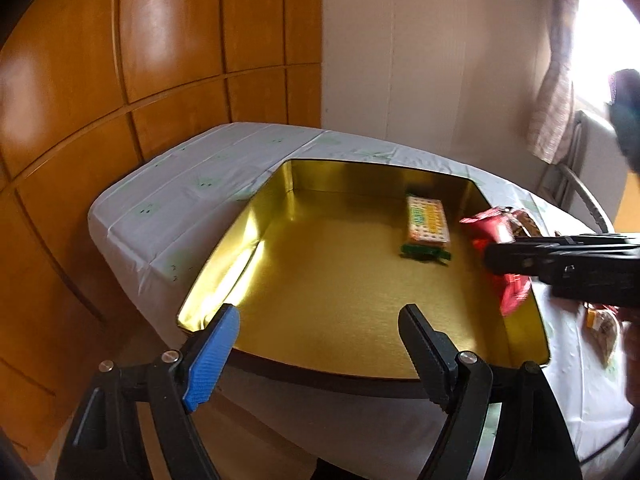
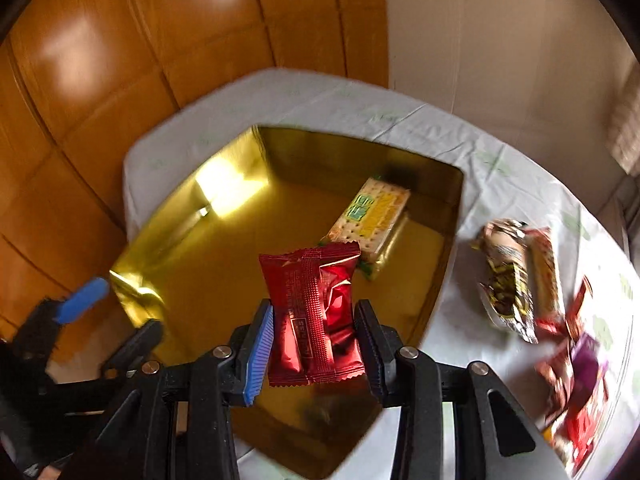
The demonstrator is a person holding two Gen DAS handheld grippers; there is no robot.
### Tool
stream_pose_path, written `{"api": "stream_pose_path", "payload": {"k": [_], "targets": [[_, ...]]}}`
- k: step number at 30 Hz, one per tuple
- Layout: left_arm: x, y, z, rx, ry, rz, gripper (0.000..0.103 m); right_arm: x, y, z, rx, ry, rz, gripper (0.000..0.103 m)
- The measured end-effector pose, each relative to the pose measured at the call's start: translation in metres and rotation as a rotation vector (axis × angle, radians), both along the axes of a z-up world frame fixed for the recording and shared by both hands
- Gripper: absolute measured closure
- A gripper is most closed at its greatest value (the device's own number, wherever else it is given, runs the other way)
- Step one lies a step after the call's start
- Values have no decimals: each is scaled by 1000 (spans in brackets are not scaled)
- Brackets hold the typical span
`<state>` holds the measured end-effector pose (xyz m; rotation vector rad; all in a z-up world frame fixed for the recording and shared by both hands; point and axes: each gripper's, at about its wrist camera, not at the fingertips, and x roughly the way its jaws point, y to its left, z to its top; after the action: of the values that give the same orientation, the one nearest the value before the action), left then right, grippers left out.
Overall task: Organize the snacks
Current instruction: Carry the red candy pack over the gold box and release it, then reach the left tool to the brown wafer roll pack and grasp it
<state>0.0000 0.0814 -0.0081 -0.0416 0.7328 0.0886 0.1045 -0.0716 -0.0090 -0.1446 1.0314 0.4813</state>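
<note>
While our right gripper [image 2: 314, 340] clamps the red packet [image 2: 314, 312] above the gold tin [image 1: 248, 236] and our left gripper [image 1: 320, 344] gapes empty, releasing early could drop it outside.

Tin [image 2: 452, 204] sits on table [image 1: 168, 216], open side up. Cracker pack [image 2: 370, 216] lies inside tin, toward far right corner. Wrapped snack [image 2: 316, 312] hangs above tin interior, near side of cracker pack, between fingers of right gripper [image 2: 316, 344]. Left gripper [image 1: 320, 344] at tin's near edge. Loose snacks [image 2: 520, 280] lie on table right of tin. Wall panels [image 1: 160, 40] behind table.
</note>
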Motion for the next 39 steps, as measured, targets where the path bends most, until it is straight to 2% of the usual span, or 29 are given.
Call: {"api": "stream_pose_path", "payload": {"k": [5,11,15,17,19,20,26,32,39], "targets": [[4,7,-2,-7,4,21,21,8,14,-25,-91,58,43,62],[6,11,-5,-11,17,30,21,10,14,-36,-148,56,31,60],[6,8,-6,-3,19,21,21,10,5,-33,-104,47,9,60],[5,7,-7,0,21,16,21,7,-1,-25,-65,34,2,56],[5,5,-7,0,23,9,21,3,-9,-14,-32,7,-11,47],[5,5,-7,0,23,8,21,0,-14,-9,-18,-7,-22,47],[4,1,-1,5,8,-9,20,-20,-61,22,34,-88,-98,46],[5,-14,12,22,-17,-70,20,-40,-138,29,-21,-118,-220,46],[14,-63,34,51,-46,-261,21,-55,-234,16,-97,-81,-389,46]]}}
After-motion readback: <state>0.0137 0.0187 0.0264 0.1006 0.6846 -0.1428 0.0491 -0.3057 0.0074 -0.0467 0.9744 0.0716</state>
